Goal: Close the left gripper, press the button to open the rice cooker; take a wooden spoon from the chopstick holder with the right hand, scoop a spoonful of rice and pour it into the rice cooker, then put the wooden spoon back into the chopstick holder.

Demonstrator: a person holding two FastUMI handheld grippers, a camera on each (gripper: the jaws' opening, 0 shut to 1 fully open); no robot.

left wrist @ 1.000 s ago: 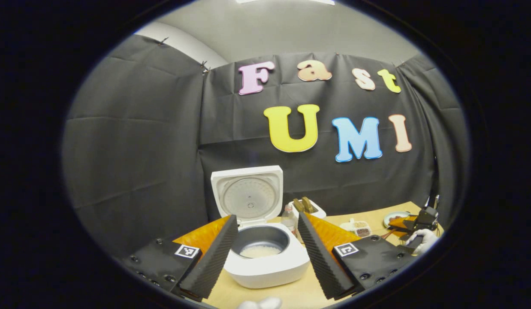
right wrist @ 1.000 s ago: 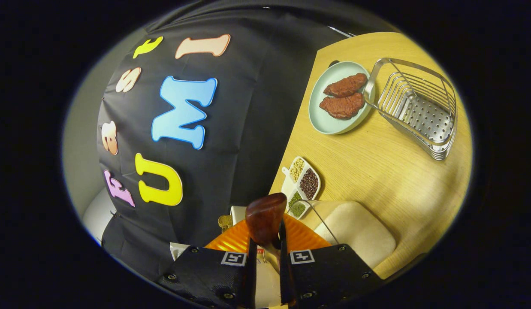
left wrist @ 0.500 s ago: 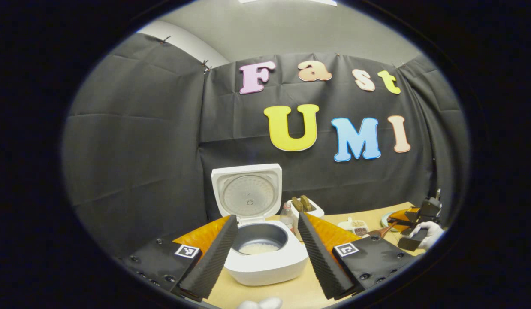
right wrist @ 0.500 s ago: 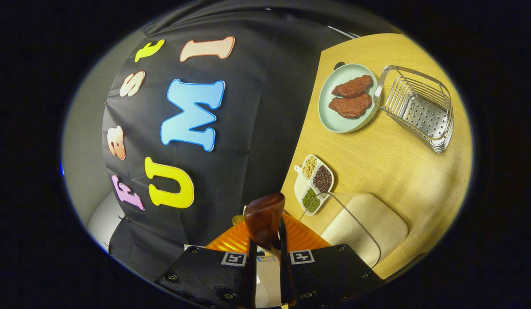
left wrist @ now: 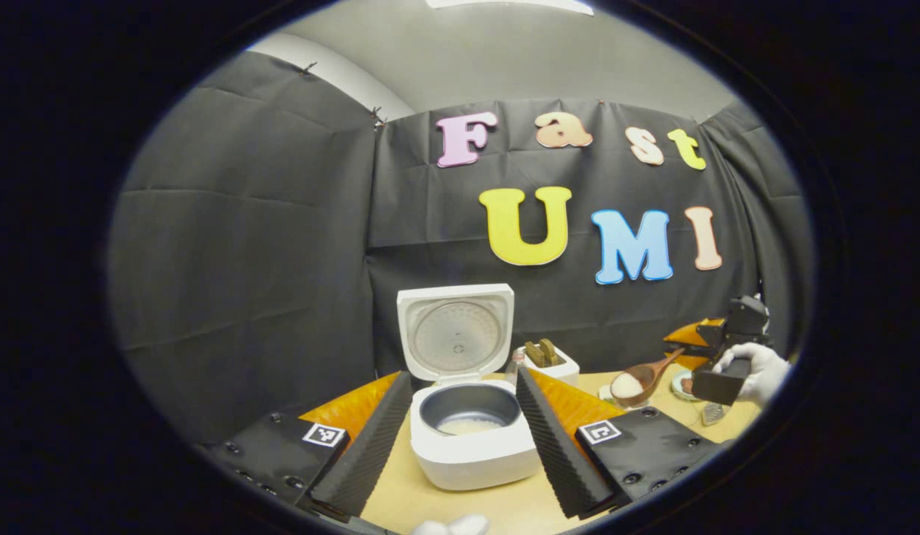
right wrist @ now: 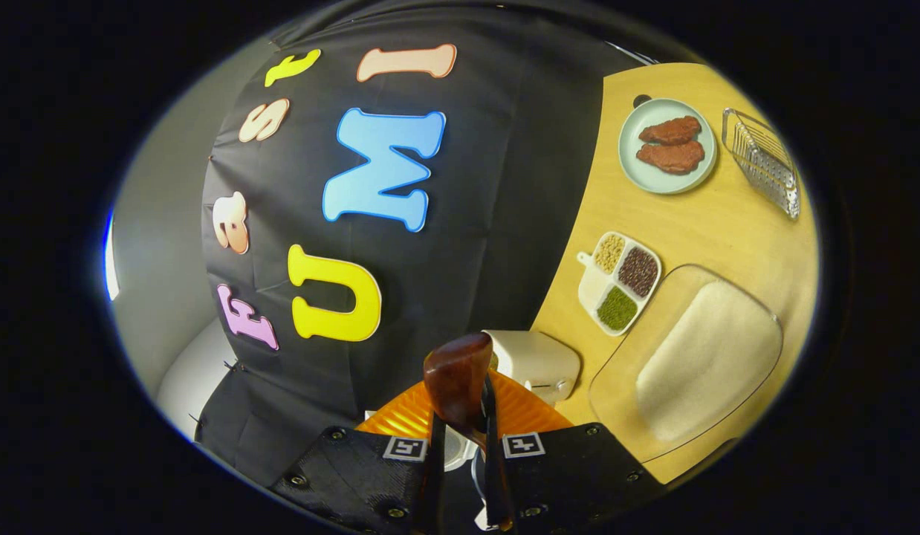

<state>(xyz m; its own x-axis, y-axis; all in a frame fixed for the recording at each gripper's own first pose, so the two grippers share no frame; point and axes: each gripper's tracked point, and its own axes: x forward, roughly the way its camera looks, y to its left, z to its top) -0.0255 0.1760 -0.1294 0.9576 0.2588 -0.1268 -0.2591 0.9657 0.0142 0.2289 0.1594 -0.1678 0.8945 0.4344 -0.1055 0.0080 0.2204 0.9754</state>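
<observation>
wooden spoon (left wrist: 642,377) w/ rice lifted | right gripper (right wrist: 460,453) clamps it | left gripper (left wrist: 460,438) apart

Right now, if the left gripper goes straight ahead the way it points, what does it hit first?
Likely the rice cooker: it sits between the open left gripper's fingers, lid up, dead ahead. Depth is hard to judge, but nothing stands in front of it.

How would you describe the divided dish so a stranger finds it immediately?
On the wooden table, between the green plate of meat and the clear tub of rice, lies a small white dish. It alone is split into compartments holding different grains.
</observation>
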